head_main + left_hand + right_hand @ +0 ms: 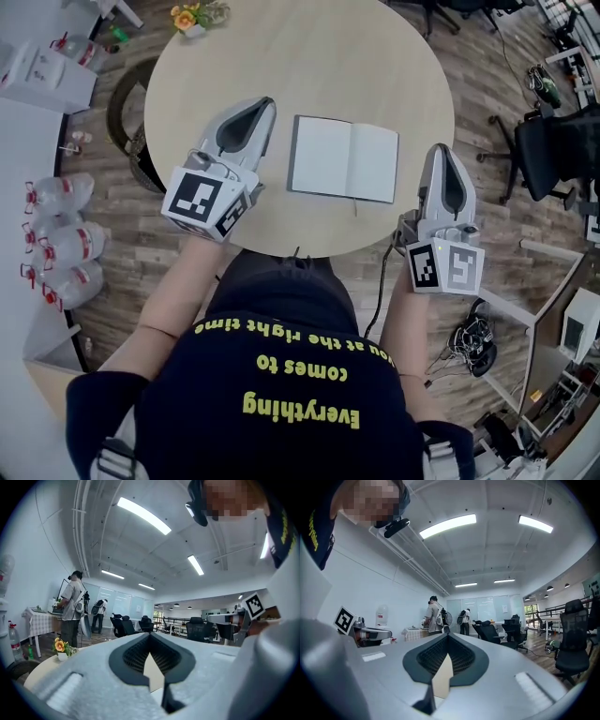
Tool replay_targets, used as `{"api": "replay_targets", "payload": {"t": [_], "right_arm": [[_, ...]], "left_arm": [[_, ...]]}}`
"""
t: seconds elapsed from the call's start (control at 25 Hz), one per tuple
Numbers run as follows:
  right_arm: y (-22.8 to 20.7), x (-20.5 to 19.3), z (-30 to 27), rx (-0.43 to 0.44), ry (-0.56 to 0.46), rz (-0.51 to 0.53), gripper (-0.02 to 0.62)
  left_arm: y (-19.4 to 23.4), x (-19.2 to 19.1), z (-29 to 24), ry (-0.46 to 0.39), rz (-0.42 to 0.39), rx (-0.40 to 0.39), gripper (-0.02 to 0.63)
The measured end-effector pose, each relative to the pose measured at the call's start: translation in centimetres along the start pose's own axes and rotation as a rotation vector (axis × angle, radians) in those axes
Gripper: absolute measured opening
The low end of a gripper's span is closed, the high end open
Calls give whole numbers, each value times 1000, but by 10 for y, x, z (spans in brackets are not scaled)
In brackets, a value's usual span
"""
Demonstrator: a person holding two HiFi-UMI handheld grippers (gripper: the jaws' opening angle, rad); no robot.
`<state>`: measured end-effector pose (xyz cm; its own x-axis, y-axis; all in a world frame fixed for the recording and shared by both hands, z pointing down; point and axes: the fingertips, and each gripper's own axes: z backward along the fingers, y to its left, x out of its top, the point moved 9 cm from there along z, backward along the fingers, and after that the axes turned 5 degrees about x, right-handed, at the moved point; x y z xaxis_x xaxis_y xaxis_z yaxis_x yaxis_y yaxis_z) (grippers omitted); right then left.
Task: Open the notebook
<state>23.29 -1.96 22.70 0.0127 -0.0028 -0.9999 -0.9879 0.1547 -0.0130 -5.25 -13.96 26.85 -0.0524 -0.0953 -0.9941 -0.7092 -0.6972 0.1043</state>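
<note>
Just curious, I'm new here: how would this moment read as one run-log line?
notebook: open, flat on table | left gripper: shut, empty | right gripper: shut, empty

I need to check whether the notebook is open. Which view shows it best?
The head view: the notebook lies open flat on the round table, both pages seen from above. Both gripper views look level across the room; no notebook can be made out there.

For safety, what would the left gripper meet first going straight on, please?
Probably nothing near: the left gripper points level above the table, passing right of the flowers; depth is unclear.
</note>
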Motion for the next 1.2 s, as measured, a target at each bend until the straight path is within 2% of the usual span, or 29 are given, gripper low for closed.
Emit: {"api": "replay_targets", "payload": {"t": [0.4,1.2], "right_arm": [[16,5,-1,29,-6,40,12],[35,6,-18,68,-10,44,12]], "left_arm": [[-2,11,4,-39,-22,3,3],[1,15,10,-49,-24,8,3]]}}
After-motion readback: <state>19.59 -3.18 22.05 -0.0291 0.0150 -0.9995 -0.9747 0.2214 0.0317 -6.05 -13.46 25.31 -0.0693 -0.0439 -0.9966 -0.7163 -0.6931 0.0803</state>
